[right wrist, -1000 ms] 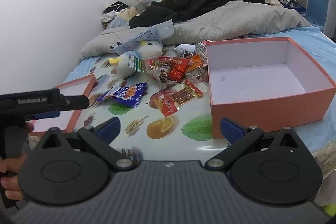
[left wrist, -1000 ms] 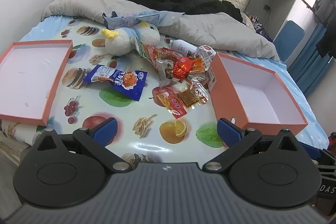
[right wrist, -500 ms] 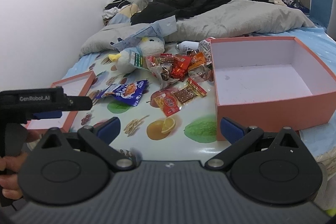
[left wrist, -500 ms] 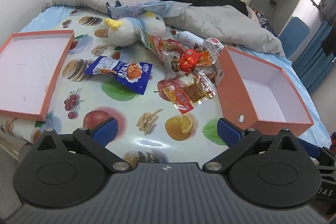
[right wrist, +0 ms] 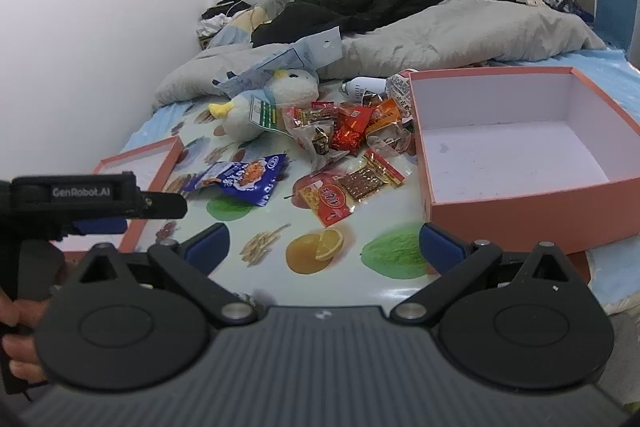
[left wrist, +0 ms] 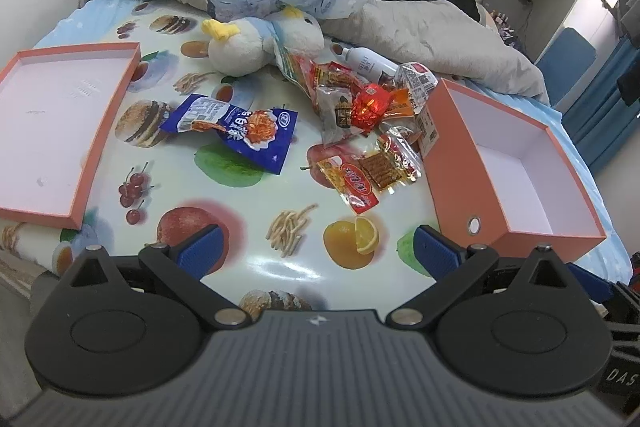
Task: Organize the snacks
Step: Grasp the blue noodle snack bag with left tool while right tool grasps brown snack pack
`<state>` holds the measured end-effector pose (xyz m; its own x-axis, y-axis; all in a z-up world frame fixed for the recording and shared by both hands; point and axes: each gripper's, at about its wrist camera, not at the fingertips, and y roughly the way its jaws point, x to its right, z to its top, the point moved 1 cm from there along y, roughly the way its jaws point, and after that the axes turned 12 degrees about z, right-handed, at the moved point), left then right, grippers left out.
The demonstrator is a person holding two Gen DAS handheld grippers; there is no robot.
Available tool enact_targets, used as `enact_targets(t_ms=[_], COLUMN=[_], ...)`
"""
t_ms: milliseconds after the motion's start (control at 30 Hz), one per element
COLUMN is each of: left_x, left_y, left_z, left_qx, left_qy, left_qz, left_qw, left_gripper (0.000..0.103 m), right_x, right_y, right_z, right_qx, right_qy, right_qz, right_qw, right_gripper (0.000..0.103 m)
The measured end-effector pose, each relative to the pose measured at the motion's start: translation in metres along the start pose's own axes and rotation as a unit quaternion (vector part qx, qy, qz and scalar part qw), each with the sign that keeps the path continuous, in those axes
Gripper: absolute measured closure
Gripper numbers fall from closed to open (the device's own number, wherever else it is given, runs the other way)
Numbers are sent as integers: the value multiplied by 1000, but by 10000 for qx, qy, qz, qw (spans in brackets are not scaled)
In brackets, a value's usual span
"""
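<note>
Both claws have come forward and lower over the bed since a second ago, so the snack pile looms larger.

Left claw (left wrist: 316,247) hangs with its blue fingers spread wide and nothing between them, above the fruit-print sheet (left wrist: 224,227) near the bed's front edge; the right claw (right wrist: 324,243) is spread just as wide and equally bare. Loose snack packets (left wrist: 360,111) lie heaped mid-bed, touching the near wall of the deep orange box (left wrist: 516,163) on the right. A blue chip bag (left wrist: 248,131) lies apart to the pile's left, and a red-and-yellow packet (left wrist: 354,183) sits at the pile's front. The shallow orange lid (left wrist: 56,123) lies at the left edge. Behind the pile rest a plush duck (left wrist: 260,43) and a white bottle (left wrist: 366,61), then a grey duvet (left wrist: 420,27).
</note>
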<state>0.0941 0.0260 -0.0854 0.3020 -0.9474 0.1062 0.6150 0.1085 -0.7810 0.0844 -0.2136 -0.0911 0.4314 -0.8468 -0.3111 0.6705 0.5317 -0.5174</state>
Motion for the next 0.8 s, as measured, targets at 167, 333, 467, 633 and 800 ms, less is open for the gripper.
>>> enact_targets(t_ms=[167, 333, 467, 633, 800], left_x=[0, -5, -17, -31, -44], left_y=[12, 35, 56, 76, 98], left_z=[4, 13, 23, 31, 36], left_qx=[-58, -114, -163, -200, -272], left_qy=[-3, 32, -121, -235, -366], left_qz=[-3, -3, -3, 45, 136], left_qw=[10000, 9999, 9998, 9995, 9989], left_gripper=[1, 1, 1, 1, 1], right_x=[1, 0, -3, -3, -5], right_y=[11, 30, 44, 63, 84], right_z=[-1, -1, -1, 2, 4], right_qx=[17, -29, -101, -173, -229], right_qy=[24, -96, -265, -408, -617], right_qz=[-15, 10, 43, 131, 161], right_qw=[10000, 9999, 9996, 9989, 9977], right_gripper=[0, 0, 0, 0, 1])
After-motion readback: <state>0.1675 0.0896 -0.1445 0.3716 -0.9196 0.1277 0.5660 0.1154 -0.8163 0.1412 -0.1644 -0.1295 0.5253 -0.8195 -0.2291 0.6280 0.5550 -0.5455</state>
